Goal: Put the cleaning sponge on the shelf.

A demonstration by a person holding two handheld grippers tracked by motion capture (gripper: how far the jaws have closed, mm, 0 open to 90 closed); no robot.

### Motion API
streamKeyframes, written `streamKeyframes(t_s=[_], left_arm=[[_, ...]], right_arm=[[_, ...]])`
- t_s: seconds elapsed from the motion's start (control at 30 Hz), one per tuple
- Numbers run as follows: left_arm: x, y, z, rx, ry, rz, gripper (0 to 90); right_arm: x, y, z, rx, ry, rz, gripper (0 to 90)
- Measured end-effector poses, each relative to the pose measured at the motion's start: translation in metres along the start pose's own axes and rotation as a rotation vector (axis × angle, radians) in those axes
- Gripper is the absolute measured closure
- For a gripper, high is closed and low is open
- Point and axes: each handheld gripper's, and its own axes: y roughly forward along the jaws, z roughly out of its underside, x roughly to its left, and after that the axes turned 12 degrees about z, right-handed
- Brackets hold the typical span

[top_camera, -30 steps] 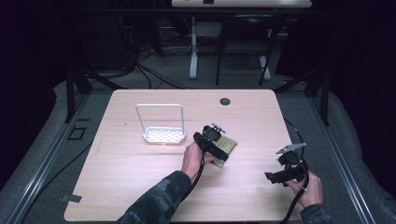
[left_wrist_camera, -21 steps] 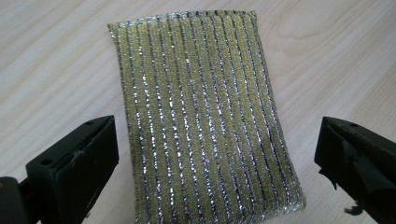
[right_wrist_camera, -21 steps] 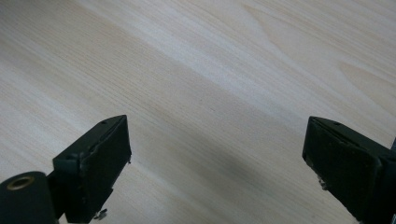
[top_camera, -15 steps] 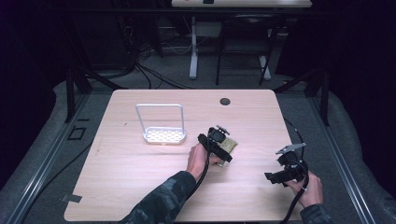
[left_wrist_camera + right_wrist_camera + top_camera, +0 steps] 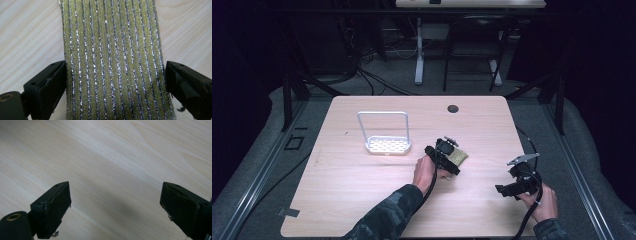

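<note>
as the left gripper [image 5: 115,85] straddled a glittery green scouring sponge [image 5: 112,57], jaws apart and unclosed, grasping appeared next; the right gripper [image 5: 117,207] hung released above the table [image 5: 105,152]

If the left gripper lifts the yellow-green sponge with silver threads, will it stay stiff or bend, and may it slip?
The sponge has a woven, ribbed cover, so it probably squeezes between the left gripper jaws rather than staying rigid. That rough glittery weave likely grips well. It lies flat on the table, so it is unlikely to roll.

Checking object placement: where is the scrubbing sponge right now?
High view: the sponge lies right of table centre, between the left gripper's jaws, right of the white rack.
</note>
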Motion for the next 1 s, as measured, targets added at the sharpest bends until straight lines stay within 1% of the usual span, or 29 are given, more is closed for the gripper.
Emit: streamKeyframes(t_s=[0.17,0.3,0.47,0.6,0.7,0.97,1.0], left_arm=[[-0.001,-0.001,0.0,-0.005,0.006,-0.008,8.6],[-0.002,-0.002,0.002,-0.016,0.011,-0.001,11.8],[-0.002,-0.005,0.005,-0.034,0.022,0.001,18.4],[0.0,-0.008,0.006,-0.05,0.019,0.008,23.4],[0.0,-0.012,0.007,-0.057,0.02,0.012,24.3],[-0.001,-0.028,0.014,-0.072,0.044,0.023,24.7],[-0.001,-0.031,0.015,-0.075,0.052,0.022,24.7]], right_arm=[[0.0,0.0,0.0,0.0,0.002,-0.003,9.5],[0.0,-0.001,0.0,-0.001,0.005,-0.004,9.6],[0.0,-0.001,0.0,-0.004,0.004,0.0,9.6],[0.0,-0.002,0.0,-0.002,0.004,0.001,9.6],[0.0,-0.001,0.0,-0.006,0.005,0.0,9.6],[0.0,-0.001,0.0,-0.005,0.004,-0.001,9.8],[0.0,-0.001,0.0,-0.005,0.004,0.0,9.9]])
